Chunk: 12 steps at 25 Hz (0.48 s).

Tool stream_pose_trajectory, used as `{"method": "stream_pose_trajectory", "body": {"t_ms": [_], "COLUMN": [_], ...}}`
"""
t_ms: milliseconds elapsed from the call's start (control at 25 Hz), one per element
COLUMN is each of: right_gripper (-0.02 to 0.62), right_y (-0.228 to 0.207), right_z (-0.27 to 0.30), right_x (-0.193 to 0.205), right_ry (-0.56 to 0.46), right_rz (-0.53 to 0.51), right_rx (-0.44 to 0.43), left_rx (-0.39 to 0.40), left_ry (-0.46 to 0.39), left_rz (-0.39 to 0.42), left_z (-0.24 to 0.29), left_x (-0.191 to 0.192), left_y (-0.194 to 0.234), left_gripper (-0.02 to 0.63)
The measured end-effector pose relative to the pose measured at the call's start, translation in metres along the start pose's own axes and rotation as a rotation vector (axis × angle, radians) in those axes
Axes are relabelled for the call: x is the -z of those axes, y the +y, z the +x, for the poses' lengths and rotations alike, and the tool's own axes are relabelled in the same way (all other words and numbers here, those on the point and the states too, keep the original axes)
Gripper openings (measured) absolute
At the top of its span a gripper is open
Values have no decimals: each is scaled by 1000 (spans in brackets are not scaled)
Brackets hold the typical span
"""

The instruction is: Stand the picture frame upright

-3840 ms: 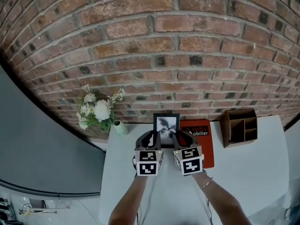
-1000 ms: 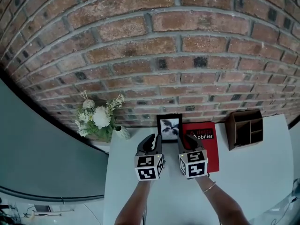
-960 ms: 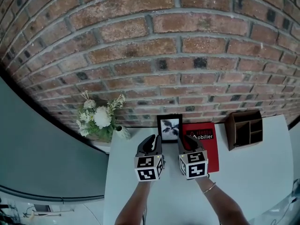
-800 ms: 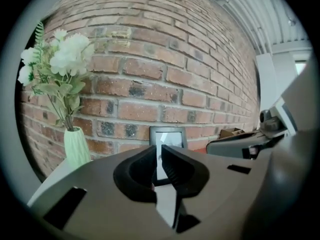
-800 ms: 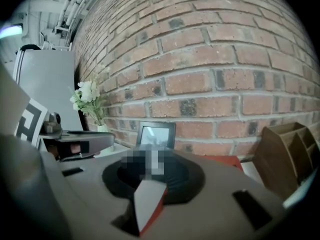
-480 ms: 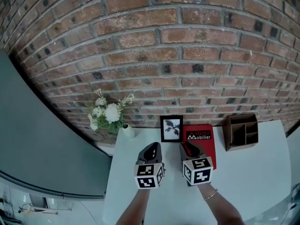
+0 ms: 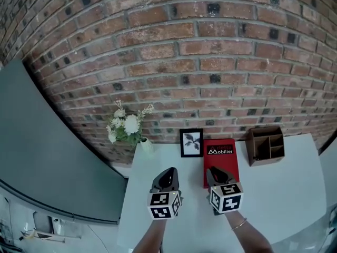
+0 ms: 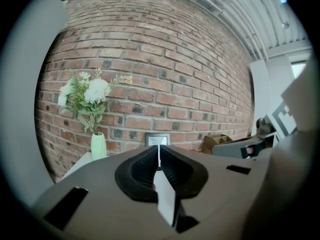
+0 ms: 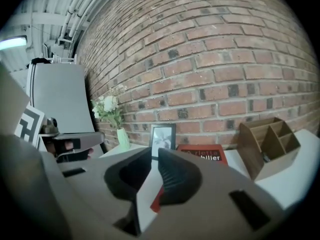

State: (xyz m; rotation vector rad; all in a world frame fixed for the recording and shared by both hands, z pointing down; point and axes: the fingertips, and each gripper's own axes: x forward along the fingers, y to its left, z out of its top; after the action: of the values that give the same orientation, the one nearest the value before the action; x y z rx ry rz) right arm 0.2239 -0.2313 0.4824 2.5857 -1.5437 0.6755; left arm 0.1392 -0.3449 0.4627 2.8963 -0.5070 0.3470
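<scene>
The black picture frame with a grey leaf print stands upright against the brick wall at the back of the white table. It also shows in the left gripper view and the right gripper view. My left gripper hangs well in front of it and slightly left. Its jaws have just been closing and are shut on nothing. My right gripper hovers over the near end of the red book. Its jaws have just been closing and keep a narrow empty gap.
A pale green vase of white flowers stands left of the frame at the table's back corner. A wooden desk organizer sits at the back right. The brick wall runs directly behind all of them. A grey panel borders the left.
Both grippers have drawn back from the frame towards the table's near edge and risen. The left jaws have closed, the right ones have narrowed. The frame still stands by the wall.
</scene>
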Motion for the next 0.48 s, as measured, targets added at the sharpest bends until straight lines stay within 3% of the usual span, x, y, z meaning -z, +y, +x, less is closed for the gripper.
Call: {"method": "stream_pose_trajectory", "body": {"t_ms": [160,480], "right_gripper": [6,3], "right_y": [1,10], "right_z": [-22,-64], "right_x": [0,4], "right_ry": [-13,-40], "right_rz": [-7,-5], "right_rx": [12,10], "left_rx": [9,17], "left_ry": [-12,-36], "left_rz": [4,14], "left_z": [-21,-65], "left_x": [-2,0], "left_y": [-11,-29], "left_gripper": [-5,-7]}}
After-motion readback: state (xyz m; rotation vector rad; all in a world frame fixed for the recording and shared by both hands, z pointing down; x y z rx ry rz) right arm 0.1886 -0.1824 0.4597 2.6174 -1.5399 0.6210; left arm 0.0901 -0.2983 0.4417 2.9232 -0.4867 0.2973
